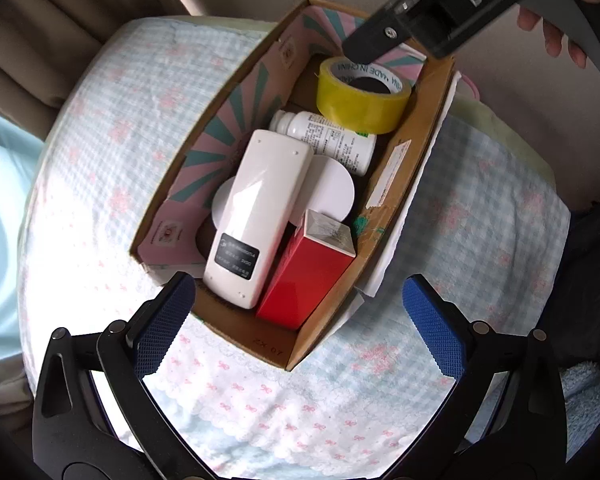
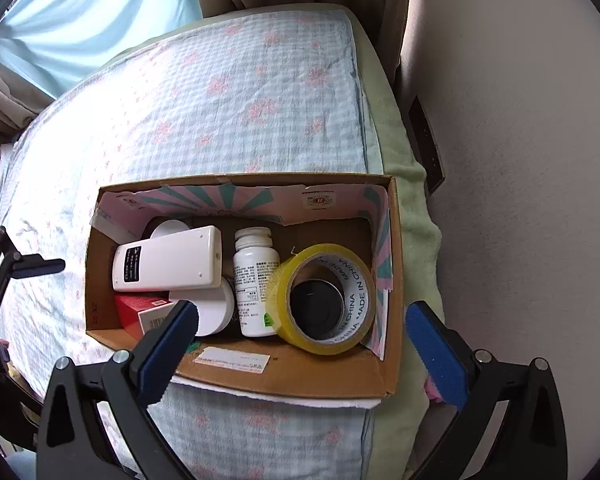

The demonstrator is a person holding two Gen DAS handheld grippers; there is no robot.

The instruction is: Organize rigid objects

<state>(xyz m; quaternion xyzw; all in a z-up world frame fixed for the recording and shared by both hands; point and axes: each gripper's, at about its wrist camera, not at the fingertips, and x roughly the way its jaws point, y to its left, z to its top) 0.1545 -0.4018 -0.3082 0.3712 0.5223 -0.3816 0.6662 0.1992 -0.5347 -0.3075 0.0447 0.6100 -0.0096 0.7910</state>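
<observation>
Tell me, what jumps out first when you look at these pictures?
The cardboard box sitting on the checked bedspread grabs the eye, packed with things. Brightest is the yellow tape roll at one end, next to a white bottle lying on its side. At the other end, a white remote rests across round white lids, beside a red box. Both the left gripper and right gripper are open above it.

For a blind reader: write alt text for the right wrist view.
An open cardboard box on a bed holds a yellow tape roll, a white bottle, a white remote and a red carton. The right gripper hangs above it, jaws wide and empty.
</observation>
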